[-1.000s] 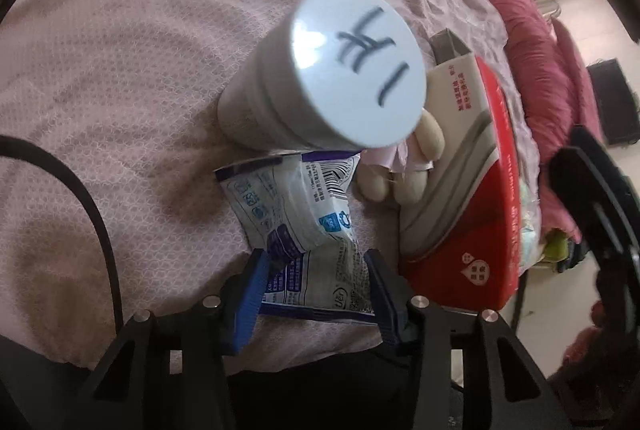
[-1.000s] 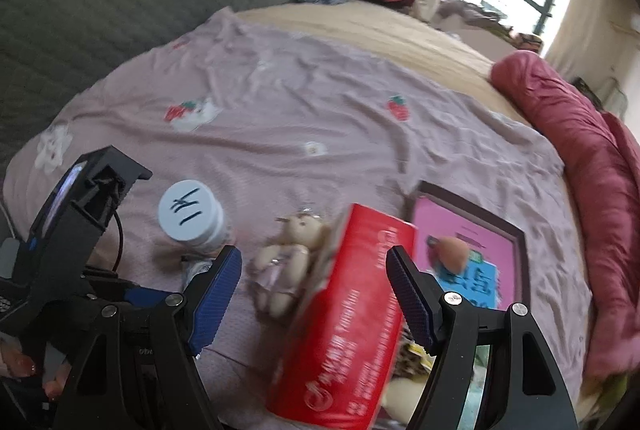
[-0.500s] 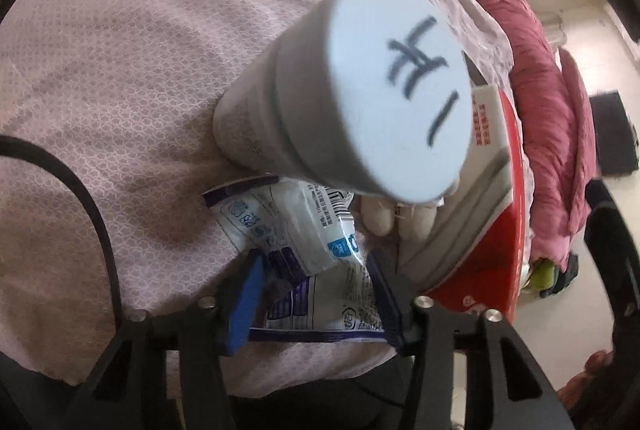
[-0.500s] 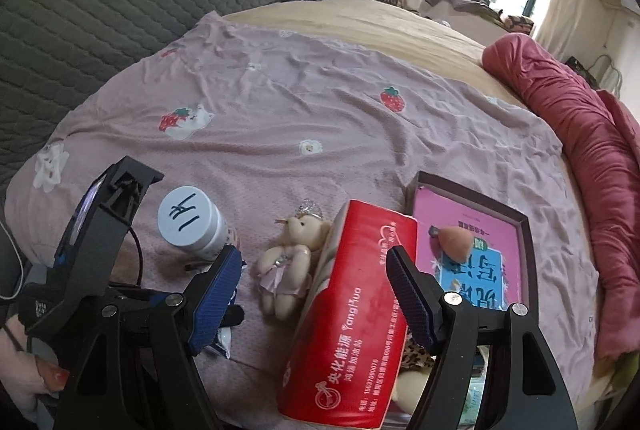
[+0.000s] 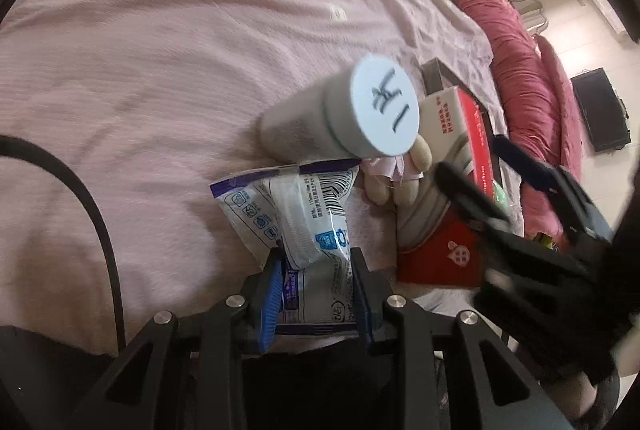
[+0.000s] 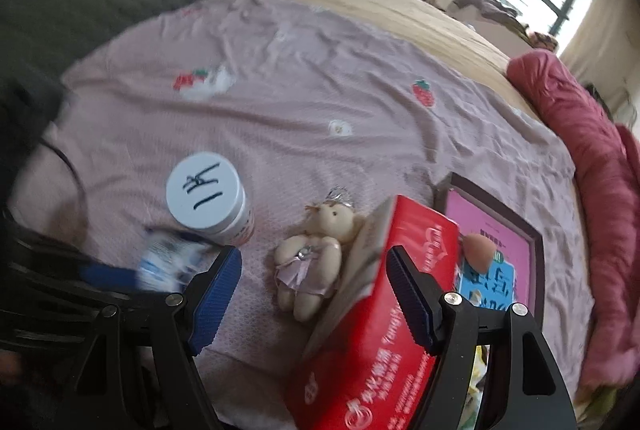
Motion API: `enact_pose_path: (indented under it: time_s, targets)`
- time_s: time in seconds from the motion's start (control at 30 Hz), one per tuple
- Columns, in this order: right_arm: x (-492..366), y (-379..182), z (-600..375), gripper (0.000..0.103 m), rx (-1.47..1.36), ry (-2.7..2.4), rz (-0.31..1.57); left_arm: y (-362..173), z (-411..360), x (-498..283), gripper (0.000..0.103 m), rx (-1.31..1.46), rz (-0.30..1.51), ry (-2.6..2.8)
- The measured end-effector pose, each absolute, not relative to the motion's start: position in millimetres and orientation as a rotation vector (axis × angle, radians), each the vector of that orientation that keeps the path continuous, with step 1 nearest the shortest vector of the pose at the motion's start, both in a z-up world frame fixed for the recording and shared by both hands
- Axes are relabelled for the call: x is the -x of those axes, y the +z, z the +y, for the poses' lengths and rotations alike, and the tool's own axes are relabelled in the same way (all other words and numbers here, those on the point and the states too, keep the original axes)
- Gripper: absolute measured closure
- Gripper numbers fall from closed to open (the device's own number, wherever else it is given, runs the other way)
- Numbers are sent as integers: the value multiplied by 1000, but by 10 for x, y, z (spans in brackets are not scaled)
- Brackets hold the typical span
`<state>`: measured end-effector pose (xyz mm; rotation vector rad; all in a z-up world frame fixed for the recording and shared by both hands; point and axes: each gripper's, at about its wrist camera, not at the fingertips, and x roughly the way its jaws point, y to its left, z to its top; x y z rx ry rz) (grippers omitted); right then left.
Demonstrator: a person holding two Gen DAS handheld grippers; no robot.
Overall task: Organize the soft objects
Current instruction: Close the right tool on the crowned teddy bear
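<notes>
Centrally, the left claw (image 5: 316, 288) is closing, its blue pads pressing both sides of a white-and-purple wipes packet (image 5: 298, 218) at the near edge of the pink bedspread (image 5: 160, 77). Just beyond stands a white-lidded jar (image 5: 340, 117), with a small teddy bear (image 6: 310, 262) beside it. The right claw (image 6: 314, 294) stands apart, empty, over a red tissue box (image 6: 380, 330).

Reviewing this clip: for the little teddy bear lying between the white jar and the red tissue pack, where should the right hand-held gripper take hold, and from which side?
Probably across the teddy bear's torso, coming from above: it lies flat on its back on the pink sheet, the waist is its narrowest part, and the red tissue pack crowds its right side. The right hand-held gripper stands open wide enough.
</notes>
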<state>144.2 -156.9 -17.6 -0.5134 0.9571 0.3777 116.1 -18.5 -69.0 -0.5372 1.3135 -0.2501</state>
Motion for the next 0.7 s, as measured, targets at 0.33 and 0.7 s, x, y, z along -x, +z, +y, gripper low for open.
enact_pose_path:
  time_s: [0.33, 0.7]
  targets:
    - [-1335, -759, -1194, 27, 861, 279, 898, -646, 94, -1082, 71, 584, 1285, -265]
    - [-1484, -1210, -1138, 28, 976, 193, 953, -707, 138, -1093, 71, 586, 1293, -261]
